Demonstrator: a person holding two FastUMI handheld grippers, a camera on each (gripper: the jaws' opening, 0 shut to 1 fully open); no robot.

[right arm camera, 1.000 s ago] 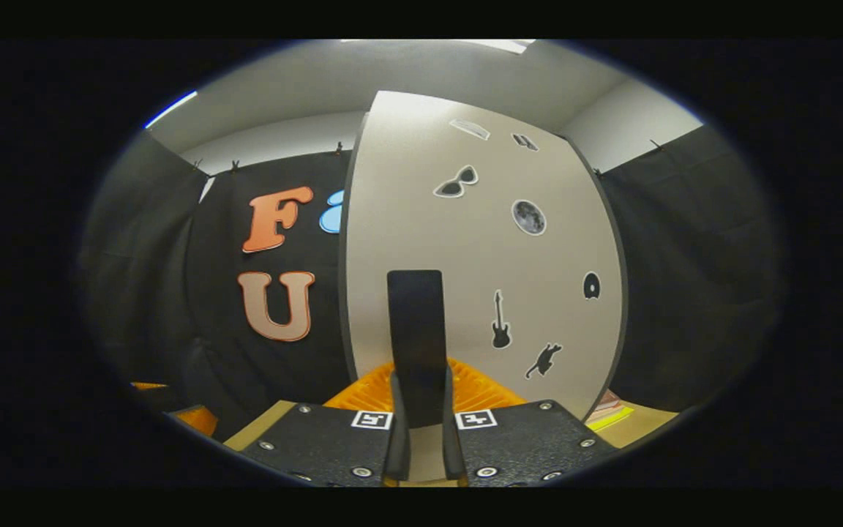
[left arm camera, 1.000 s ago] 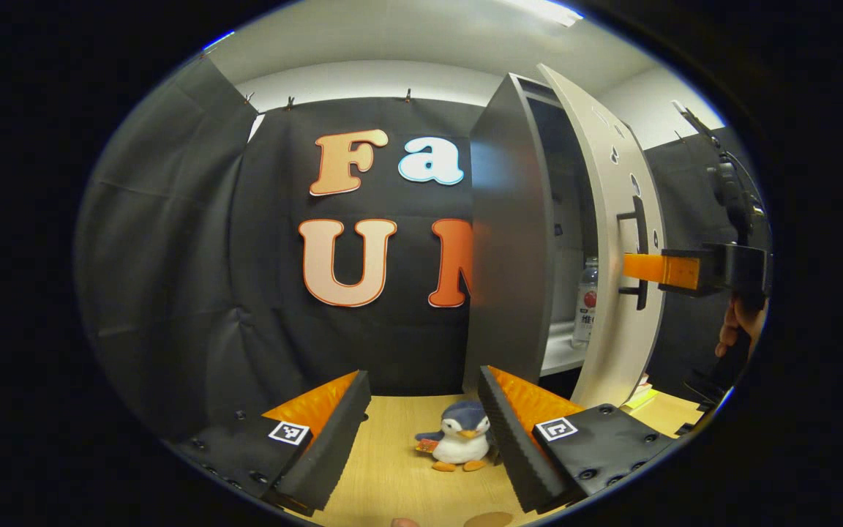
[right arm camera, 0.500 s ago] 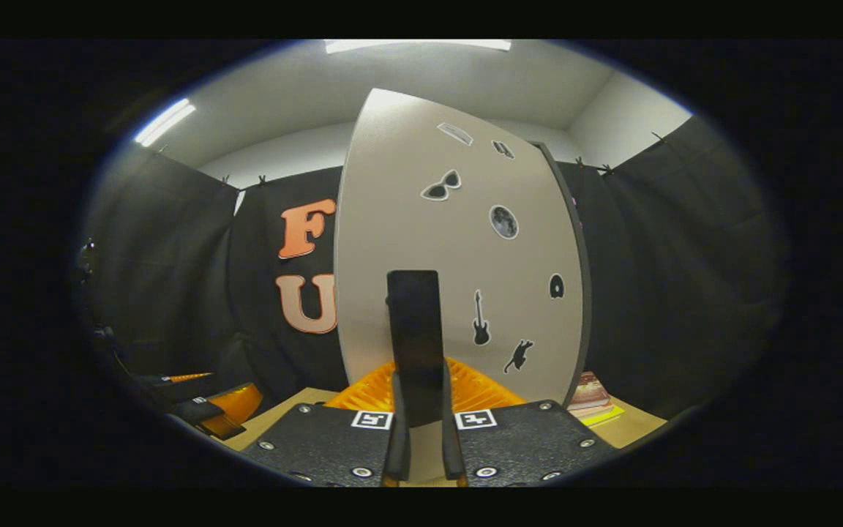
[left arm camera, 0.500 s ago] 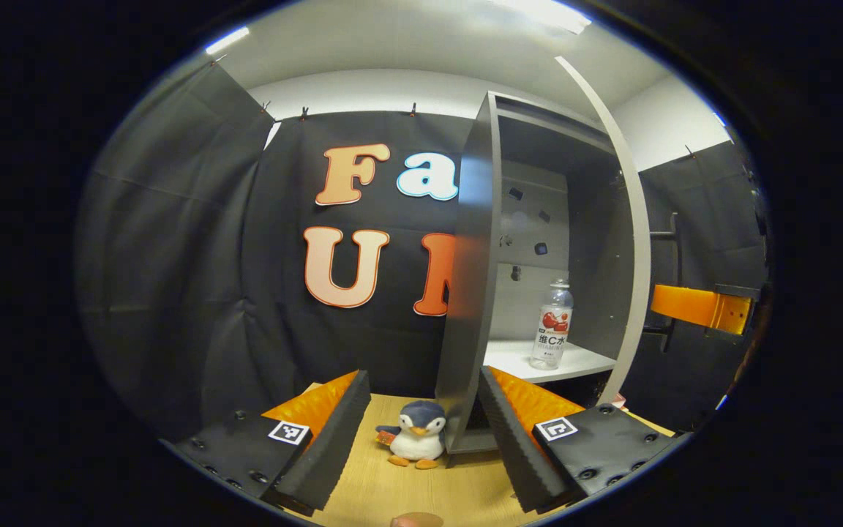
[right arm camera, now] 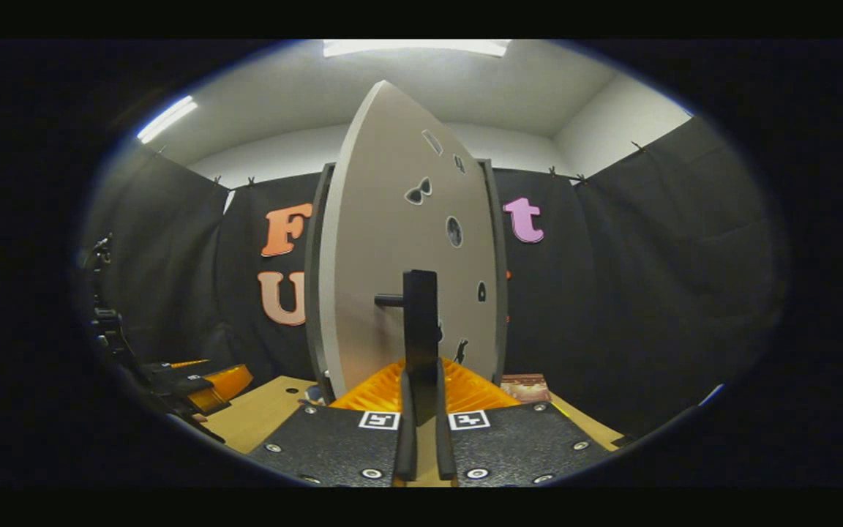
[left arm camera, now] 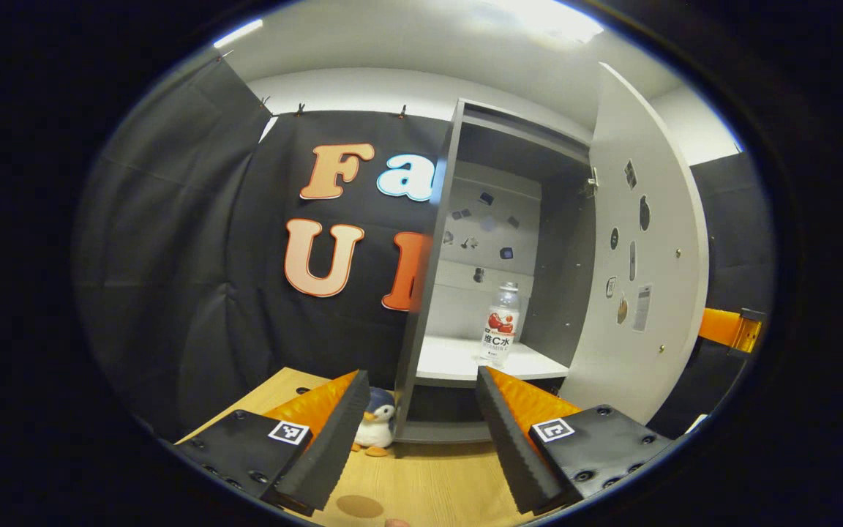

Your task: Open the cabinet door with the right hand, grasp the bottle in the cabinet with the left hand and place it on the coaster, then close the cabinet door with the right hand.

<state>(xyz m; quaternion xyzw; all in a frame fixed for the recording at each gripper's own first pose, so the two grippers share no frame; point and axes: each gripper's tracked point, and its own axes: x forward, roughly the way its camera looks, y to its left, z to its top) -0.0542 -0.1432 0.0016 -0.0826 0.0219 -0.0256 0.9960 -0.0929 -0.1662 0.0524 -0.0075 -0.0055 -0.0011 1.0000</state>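
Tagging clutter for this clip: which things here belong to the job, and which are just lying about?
Job: cabinet door, its handle clamped in the right gripper, bottle on the shelf, coaster, open left gripper.

Lying about: toy penguin, books.

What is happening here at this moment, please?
A person works with two handheld grippers at a small cabinet on a wooden table. The right gripper is shut on the door handle, and the cabinet door stands wide open. Inside, a bottle stands upright on the white shelf. The left gripper is open and points toward the cabinet, holding nothing. A toy penguin sits on the table beside the cabinet.
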